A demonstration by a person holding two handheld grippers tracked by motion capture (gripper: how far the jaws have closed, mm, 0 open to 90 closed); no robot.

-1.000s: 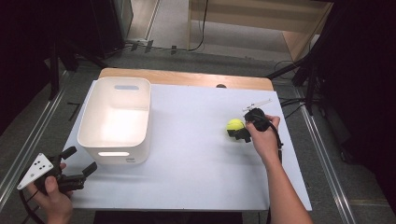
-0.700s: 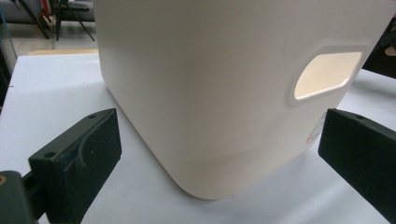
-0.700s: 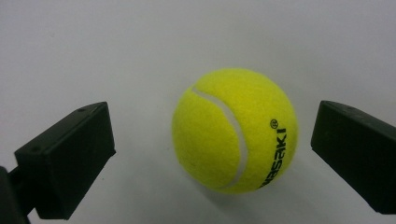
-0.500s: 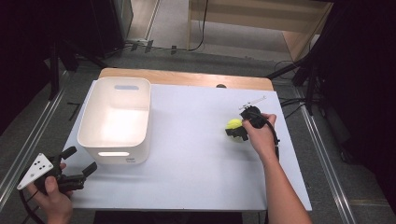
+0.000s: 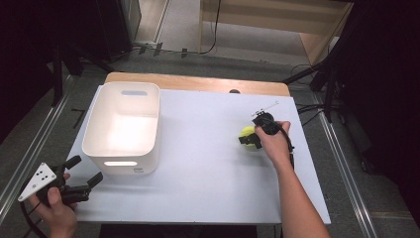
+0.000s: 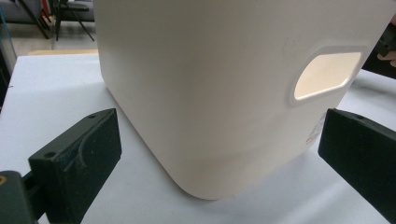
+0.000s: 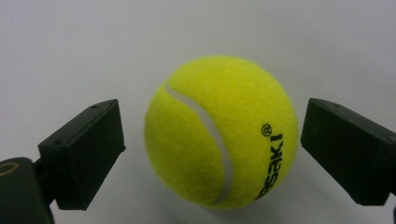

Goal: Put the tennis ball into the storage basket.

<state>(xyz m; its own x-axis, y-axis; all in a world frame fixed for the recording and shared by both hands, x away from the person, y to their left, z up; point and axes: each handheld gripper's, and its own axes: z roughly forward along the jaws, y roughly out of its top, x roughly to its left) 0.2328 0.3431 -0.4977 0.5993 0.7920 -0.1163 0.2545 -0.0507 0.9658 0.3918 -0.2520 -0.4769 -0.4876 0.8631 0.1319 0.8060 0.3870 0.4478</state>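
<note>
High view: white table (image 5: 198,188), white bin (image 5: 124,126) on its left part, left gripper (image 5: 86,181) jaws wide near the bin's corner, right gripper (image 5: 246,140) jaws just closing around, not yet touching, the yellow tennis ball (image 5: 247,135) at right.

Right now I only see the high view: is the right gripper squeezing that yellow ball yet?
Observer: Not yet. The right gripper's jaws have just been closing with the ball between them, but the right gripper view shows a gap at each side.
Operator: Any writing on the ball?
Observer: Yes, black lettering with a registered mark, beside a white seam.
Operator: And the left gripper?
Observer: Its jaws stand open, flanking a rounded corner of the bin without touching it.
</note>
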